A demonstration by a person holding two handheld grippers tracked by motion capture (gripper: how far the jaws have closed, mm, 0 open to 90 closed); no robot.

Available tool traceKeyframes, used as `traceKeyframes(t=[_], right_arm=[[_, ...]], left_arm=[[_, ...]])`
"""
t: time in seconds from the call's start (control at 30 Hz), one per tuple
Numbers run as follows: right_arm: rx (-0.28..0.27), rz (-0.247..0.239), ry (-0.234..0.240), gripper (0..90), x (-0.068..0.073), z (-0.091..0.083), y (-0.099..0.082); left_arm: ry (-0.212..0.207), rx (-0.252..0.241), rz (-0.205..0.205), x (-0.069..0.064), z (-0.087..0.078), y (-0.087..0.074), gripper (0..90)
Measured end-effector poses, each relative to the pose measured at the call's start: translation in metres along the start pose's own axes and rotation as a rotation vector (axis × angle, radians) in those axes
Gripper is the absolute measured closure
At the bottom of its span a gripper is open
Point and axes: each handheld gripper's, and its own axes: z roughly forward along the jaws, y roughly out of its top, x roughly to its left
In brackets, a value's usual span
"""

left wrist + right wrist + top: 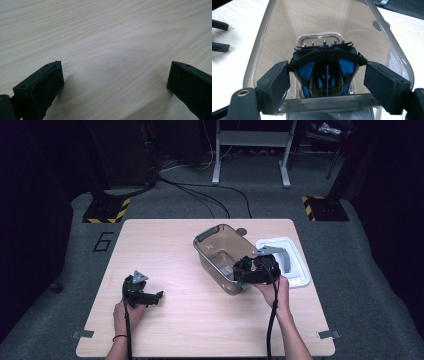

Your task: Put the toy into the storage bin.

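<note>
Hovering at the near end of a clear plastic container (220, 251), the right gripper (239, 272) points into the tub from the person's side, held in the right hand (274, 289). In the right gripper view its jaws stand apart on either side of a black and blue object (325, 72) that sits inside the clear plastic container (274, 37), low against the near wall; the left pad looks to be at or just beside the object's black top bar, the right pad just clear of it, so the grip reads as released rather than clenched, though contact on the left cannot be told for certain. What the object is cannot be made out: black frame, blue panels, thin pins along its upper edge. The container sits on the wooden table (165, 240), right of centre, long axis running diagonally away from the person. Just beside it, toward the right edge, lies a white lid (287, 262), flat on the table. Left gripper (152, 297) rests low over bare tabletop at near left, well apart from the container, held in the left hand (125, 312). In the left gripper view its jaws are spread wide with nothing between them, bare wood grain (112, 37) below. Grey carpeted floor (350, 245) surrounds the table.
</note>
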Motion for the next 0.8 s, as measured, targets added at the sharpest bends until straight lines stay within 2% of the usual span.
traceKeyframes(t=[0.07, 0.23, 0.43, 0.6, 0.8], right_arm=[[-0.001, 0.011, 0.007, 16.8, 0.0, -0.001, -0.001], [-0.023, 0.0, 0.019, 8.6, -0.001, -0.007, -0.004], [-0.052, -0.004, 0.02, 0.1, -0.004, -0.022, -0.009], [-0.091, -0.001, -0.013, 0.0, -0.013, -0.041, -0.012], [-0.105, 0.027, -0.063, 0.0, -0.033, -0.062, -0.022]], left_arm=[[0.0, 0.0, 0.0, 0.0, 0.0, 0.0, 0.4], [0.0, 0.0, 0.0, 0.0, 0.0, 0.0, 0.4], [0.0, 0.0, 0.0, 0.0, 0.0, 0.0, 0.5], [0.001, 0.0, 0.0, 0.0, 0.0, 0.0, 0.5], [0.002, 0.0, 0.001, 0.0, 0.0, 0.0, 0.5]])
